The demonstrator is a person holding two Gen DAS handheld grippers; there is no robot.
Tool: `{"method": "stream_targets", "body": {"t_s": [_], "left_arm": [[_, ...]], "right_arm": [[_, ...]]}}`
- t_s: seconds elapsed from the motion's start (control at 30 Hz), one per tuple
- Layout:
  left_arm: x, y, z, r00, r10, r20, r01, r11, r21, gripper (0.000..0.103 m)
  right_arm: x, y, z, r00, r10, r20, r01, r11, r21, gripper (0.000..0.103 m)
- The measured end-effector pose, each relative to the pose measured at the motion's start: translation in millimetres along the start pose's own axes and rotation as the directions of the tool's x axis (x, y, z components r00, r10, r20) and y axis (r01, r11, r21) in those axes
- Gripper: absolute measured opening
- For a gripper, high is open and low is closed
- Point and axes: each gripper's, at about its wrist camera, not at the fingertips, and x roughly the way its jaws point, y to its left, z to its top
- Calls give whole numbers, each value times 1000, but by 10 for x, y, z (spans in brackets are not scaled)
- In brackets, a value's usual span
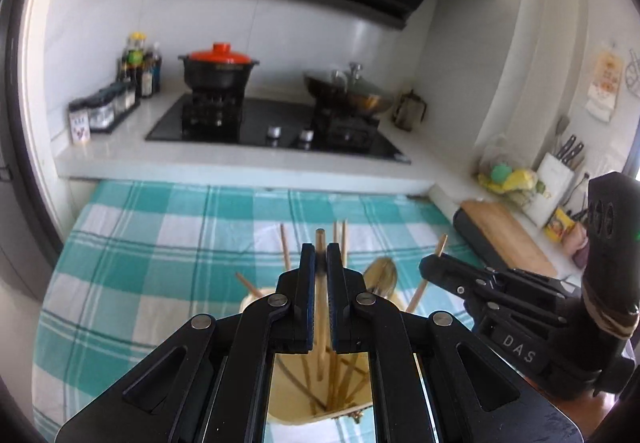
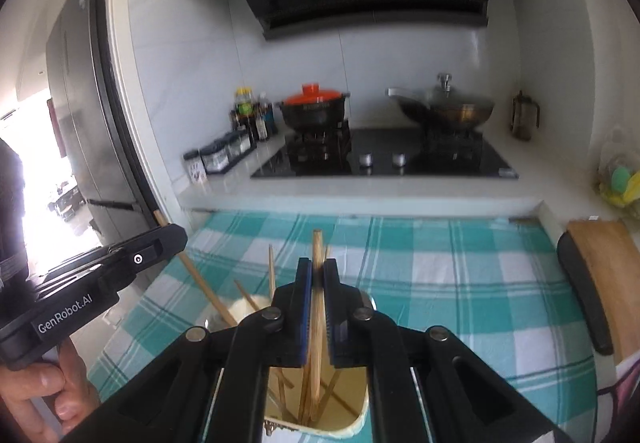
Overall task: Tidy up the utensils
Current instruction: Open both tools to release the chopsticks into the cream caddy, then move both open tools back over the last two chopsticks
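Far left of the right-wrist view: left tongs (image 2: 170,237), matte black plastic, clamped on a round wooden chopstick (image 2: 200,281) slanting down toward the holder, gripped by a hand (image 2: 40,391) cut off at the frame edge. Centre of both views: cream holder (image 2: 356,423), rounded and glossy, on the teal-and-white checked cloth (image 2: 460,283), bristling with thin pale sticks; base hidden behind the tongs. Blue ribbed pads (image 2: 306,307) of the right tongs (image 2: 318,275) pinched shut on a second chopstick (image 2: 317,247), upright over the holder. In the left-wrist view, right tongs (image 1: 430,263) at right, spoon bowl (image 1: 382,273) half hidden, blurred. Far right: wooden board (image 2: 604,267), partly cut off.
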Motion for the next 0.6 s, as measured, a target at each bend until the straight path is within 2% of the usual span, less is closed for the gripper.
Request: {"method": "stream_targets", "body": {"t_s": [0.03, 0.1, 0.17, 0.23, 0.3, 0.37, 0.43, 0.6], "left_arm": [[82, 19, -45, 999, 18, -39, -18, 1000, -1, 5], [117, 23, -150, 995, 33, -94, -33, 999, 0, 21], [3, 24, -262, 994, 44, -98, -43, 999, 11, 68], [-248, 8, -411, 995, 70, -65, -68, 997, 38, 85], [-449, -21, -570, 994, 81, -72, -76, 995, 65, 89], [-662, -78, -789, 992, 90, -92, -82, 993, 86, 92], [-850, -163, -1018, 991, 96, -95, -87, 991, 99, 96], [-1105, -424, -1474, 988, 122, -96, -111, 988, 112, 97]], "right_arm": [[79, -5, -67, 999, -9, -33, 9, 1000, 0, 8], [146, -4, -168, 997, -31, -76, 31, 999, -9, 12], [58, 11, -273, 996, -27, -87, 26, 1000, -11, 43], [-143, 50, -398, 996, -49, -78, 46, 998, -35, 49], [-390, 159, -541, 994, -82, -73, 76, 994, -81, 51], [-670, 243, -726, 991, -126, -45, 121, 987, -102, 67], [-919, 301, -925, 986, -164, -22, 161, 982, -101, 77], [-1279, 362, -1359, 975, -222, -10, 221, 973, -70, 77]]}}
